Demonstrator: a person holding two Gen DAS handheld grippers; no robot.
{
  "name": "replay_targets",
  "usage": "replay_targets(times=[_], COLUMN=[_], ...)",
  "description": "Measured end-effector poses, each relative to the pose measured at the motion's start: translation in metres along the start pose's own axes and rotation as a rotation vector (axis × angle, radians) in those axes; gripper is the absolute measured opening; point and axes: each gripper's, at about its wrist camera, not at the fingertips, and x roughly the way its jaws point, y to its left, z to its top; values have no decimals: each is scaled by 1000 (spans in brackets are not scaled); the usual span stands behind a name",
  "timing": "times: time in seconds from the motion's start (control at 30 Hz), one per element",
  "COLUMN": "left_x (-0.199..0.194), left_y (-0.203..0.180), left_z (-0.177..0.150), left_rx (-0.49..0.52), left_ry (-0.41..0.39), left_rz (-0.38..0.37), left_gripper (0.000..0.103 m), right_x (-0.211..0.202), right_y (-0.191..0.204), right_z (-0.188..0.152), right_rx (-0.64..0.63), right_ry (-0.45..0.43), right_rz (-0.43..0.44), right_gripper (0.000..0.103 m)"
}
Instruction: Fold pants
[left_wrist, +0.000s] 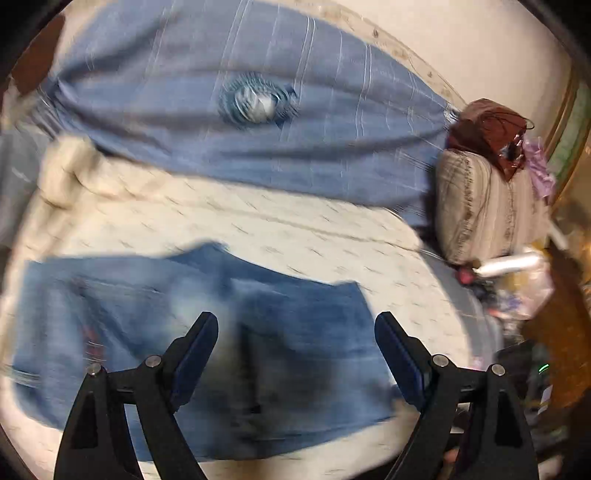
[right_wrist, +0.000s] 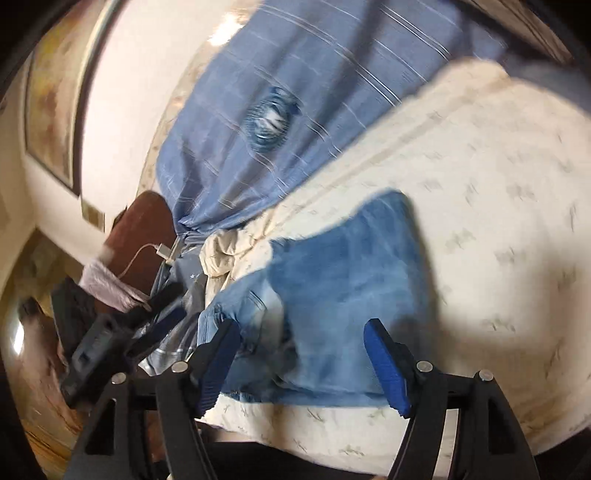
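Observation:
Folded blue denim pants (left_wrist: 147, 332) lie flat on a cream quilt (left_wrist: 295, 229) that covers a bed. In the left wrist view my left gripper (left_wrist: 297, 325) hovers over the pants, jaws wide apart and holding nothing. From the right wrist view the same pants (right_wrist: 332, 288) appear as a folded stack with a pocket and waistband at the left end. My right gripper (right_wrist: 301, 332) is above their near edge. Its blue pads (right_wrist: 384, 362) stand apart and do not press the cloth. Both views are blurred.
Behind the quilt lies a blue striped cover with a gathered rosette (left_wrist: 255, 103). A striped cushion (left_wrist: 480, 206), a brown bag (left_wrist: 487, 125) and loose clutter (left_wrist: 524, 288) crowd the right side. A white charger cable (right_wrist: 147, 254) and a black device (right_wrist: 96, 350) sit at the bed's left edge.

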Motion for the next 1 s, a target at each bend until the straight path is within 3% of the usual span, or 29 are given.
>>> replay_targets(times=[0.17, 0.23, 0.4, 0.57, 0.83, 1.0], left_x=[23, 24, 15, 31, 48, 65], left_y=[55, 61, 43, 33, 14, 20], left_z=[-27, -40, -50, -53, -42, -45], left_rx=[-255, -308, -328, -276, -242, -245], left_ry=[131, 156, 183, 259, 263, 321], left_rz=[-93, -132, -282, -135, -121, -74], left_gripper=[87, 77, 76, 76, 72, 72], right_x=[-3, 1, 17, 17, 22, 21], right_y=[-7, -8, -19, -26, -30, -32], right_z=[-9, -6, -8, -7, -9, -9], right_rx=[-45, -52, 5, 35, 50, 55], right_ry=[6, 3, 24, 27, 47, 49], right_rz=[7, 14, 27, 52, 58, 68], right_gripper=[73, 73, 73, 73, 73, 73])
